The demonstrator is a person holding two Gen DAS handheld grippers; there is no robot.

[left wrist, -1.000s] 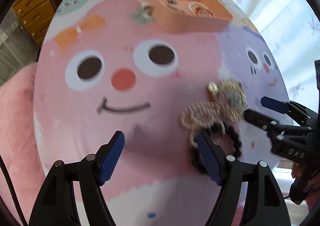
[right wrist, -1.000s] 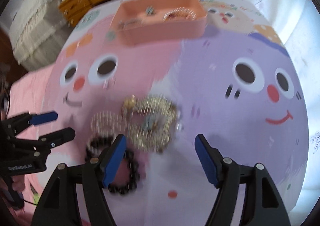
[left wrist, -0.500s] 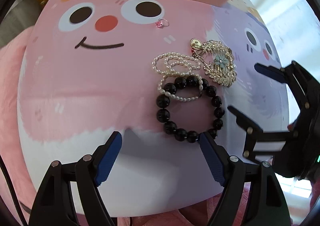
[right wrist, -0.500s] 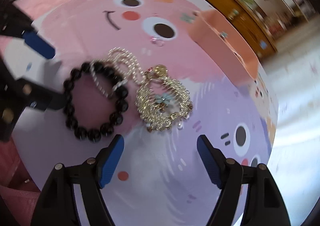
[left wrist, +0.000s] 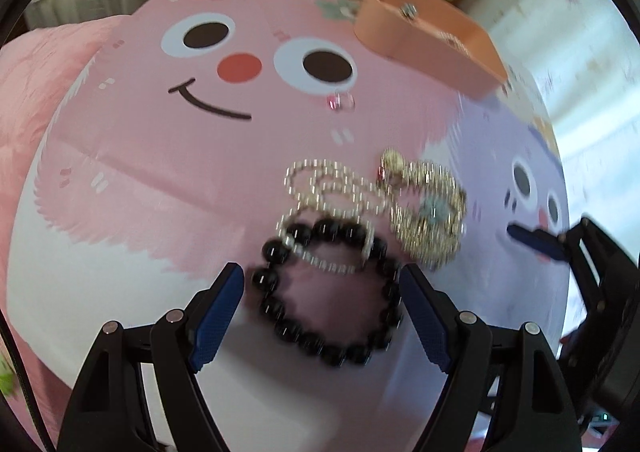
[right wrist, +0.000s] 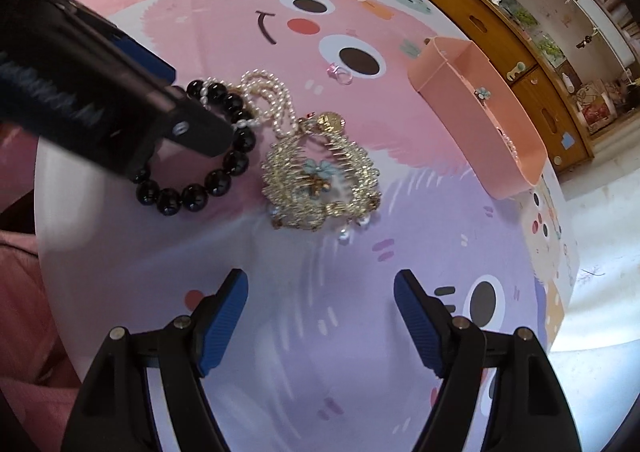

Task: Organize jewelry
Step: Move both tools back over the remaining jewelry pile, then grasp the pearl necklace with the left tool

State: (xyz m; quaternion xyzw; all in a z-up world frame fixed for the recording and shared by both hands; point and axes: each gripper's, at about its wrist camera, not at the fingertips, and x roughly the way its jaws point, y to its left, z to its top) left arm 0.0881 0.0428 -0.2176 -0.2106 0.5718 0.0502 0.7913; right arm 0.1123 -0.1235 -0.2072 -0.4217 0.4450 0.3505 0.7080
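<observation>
A black bead bracelet (left wrist: pixel 332 356) lies on the cartoon mat, and a pearl bracelet (left wrist: pixel 320 187) overlaps its far side. Right of them sits a gold filigree ornament (left wrist: pixel 432 211) with a blue flower. My left gripper (left wrist: pixel 320 288) points down, open, with a finger on each side of the black bracelet (right wrist: pixel 192 195) and no pad pressing on it. My right gripper (right wrist: pixel 320 286) is open over bare purple mat, just short of the gold ornament (right wrist: pixel 320 179). A small pink ring (left wrist: pixel 340 101) lies farther back. The peach tray (right wrist: pixel 452 103) stands beyond it.
The tray holds a small flower piece (right wrist: pixel 483 93) and a chain. Wooden drawers (right wrist: pixel 500 31) stand behind the round table. Pink fluffy fabric (right wrist: pixel 24 312) lies off the table's left edge. The mat's rim (right wrist: pixel 560 292) drops to the floor on the right.
Both wrists have rolled. My left gripper has come in over the jewelry, so the black bracelet now sits between its fingers. The gold ornament now lies ahead of my right gripper's fingers.
</observation>
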